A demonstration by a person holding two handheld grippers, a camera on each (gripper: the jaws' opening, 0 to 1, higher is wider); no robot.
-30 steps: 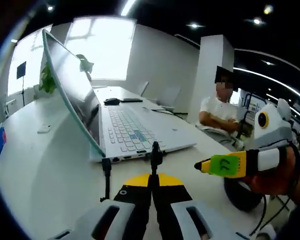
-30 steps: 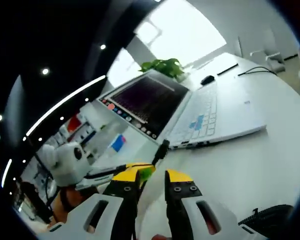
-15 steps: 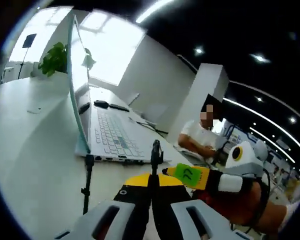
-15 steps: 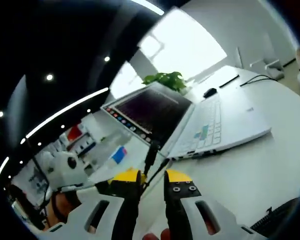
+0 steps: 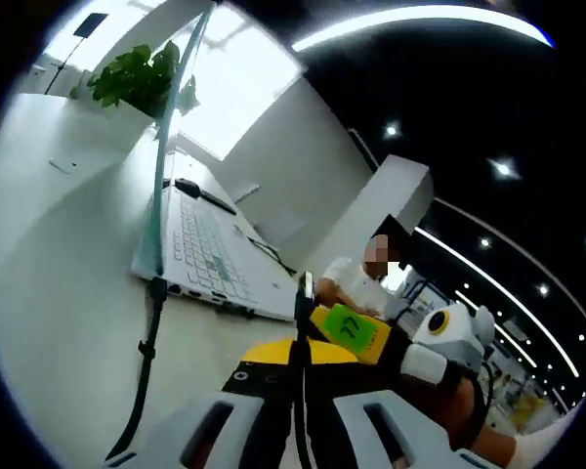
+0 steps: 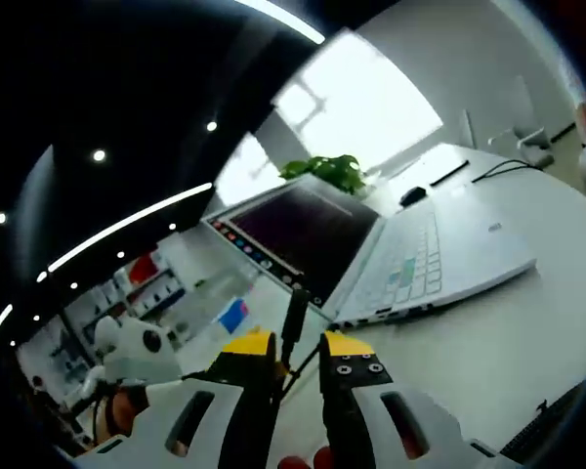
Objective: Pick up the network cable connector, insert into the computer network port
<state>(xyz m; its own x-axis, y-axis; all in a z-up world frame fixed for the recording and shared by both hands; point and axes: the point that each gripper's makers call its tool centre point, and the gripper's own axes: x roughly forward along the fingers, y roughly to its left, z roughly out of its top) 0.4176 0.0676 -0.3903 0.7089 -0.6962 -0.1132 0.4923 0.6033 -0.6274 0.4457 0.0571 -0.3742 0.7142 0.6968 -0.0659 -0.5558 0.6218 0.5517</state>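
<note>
Black network cable connector [image 5: 304, 291] is clamped upright between the closed left gripper [image 5: 297, 360], near the open white laptop's [image 5: 210, 256] side edge; right gripper [image 6: 297, 348] stands parted beside it, gripping nothing.

laptop [image 5: 207, 256] open on the table [image 5: 49, 293], screen [image 6: 298, 225] upright behind the keyboard [image 6: 415, 264]. plant [image 5: 137, 78] behind the screen at the table's far end. mouse [image 6: 411, 195] on the table beyond the laptop. cable [image 5: 146, 332] hanging at the laptop's near corner. left gripper [image 5: 298, 366] before the laptop's side edge, connector [image 5: 304, 293] between its jaws. right gripper [image 5: 347, 330] just right of the connector. seated person [image 5: 356, 283] behind the table's right end.
</note>
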